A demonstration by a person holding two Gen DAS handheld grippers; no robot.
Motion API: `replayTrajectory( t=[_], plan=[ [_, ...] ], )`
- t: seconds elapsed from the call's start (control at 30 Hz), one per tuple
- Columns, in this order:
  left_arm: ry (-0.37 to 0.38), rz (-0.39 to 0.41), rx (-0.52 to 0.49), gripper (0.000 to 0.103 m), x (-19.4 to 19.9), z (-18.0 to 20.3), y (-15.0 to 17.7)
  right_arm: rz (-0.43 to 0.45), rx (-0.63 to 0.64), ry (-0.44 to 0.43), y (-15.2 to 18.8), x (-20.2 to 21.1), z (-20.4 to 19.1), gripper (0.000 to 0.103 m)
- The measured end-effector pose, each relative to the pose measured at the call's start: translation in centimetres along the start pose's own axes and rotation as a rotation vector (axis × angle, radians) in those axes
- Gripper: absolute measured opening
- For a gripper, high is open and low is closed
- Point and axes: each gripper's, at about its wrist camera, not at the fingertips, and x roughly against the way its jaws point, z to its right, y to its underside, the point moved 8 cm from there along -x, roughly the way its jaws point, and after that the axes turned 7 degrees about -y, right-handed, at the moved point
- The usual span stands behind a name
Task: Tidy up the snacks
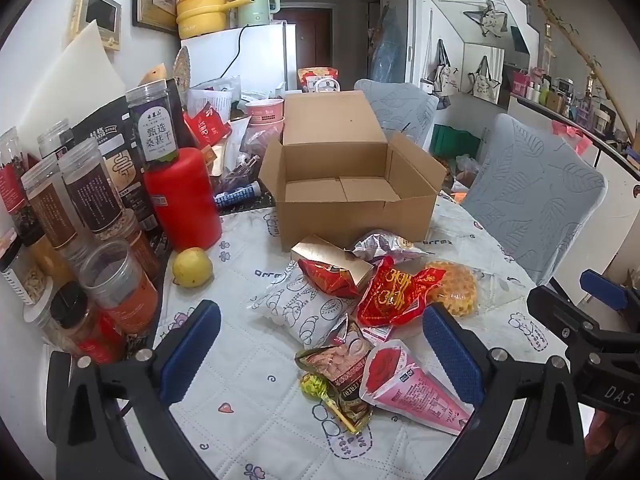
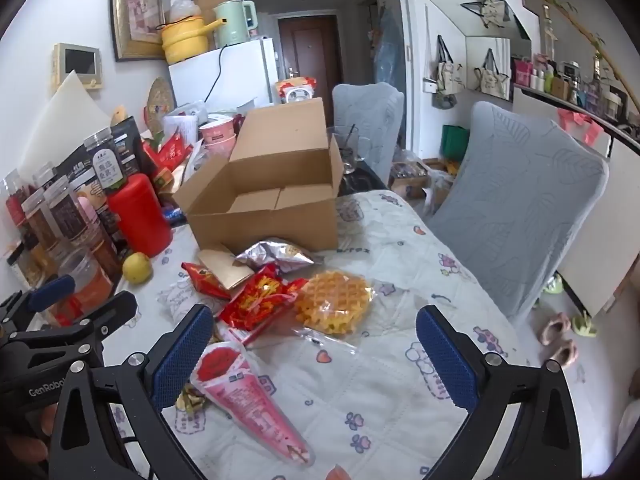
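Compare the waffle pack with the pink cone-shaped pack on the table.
The waffle pack is round and clear-wrapped, showing a golden grid; the pink cone pack is long, tapered and printed with a red rose. The waffle lies farther out, nearer the cardboard box; the cone lies closest to the grippers, beside the right gripper's left finger. Both lie flat on the quilted tablecloth, outside the box.

Left gripper (image 1: 320, 354): black frame, triangular cutouts, silver screws, blue textured pads (image 1: 452, 354). Right gripper (image 2: 316, 354): identical build; neighbouring unit beside its left pad marked "GenRobot". Bare skin visible below marking.
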Motion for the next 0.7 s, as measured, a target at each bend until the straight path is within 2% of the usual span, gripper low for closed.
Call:
replayTrajectory(
  t=[0.7],
  plan=[
    [0.014, -0.011, 0.015, 0.103, -0.14, -0.08, 0.1, 0.001, 0.002, 0.006, -0.16, -0.06, 0.1, 0.103]
  ],
)
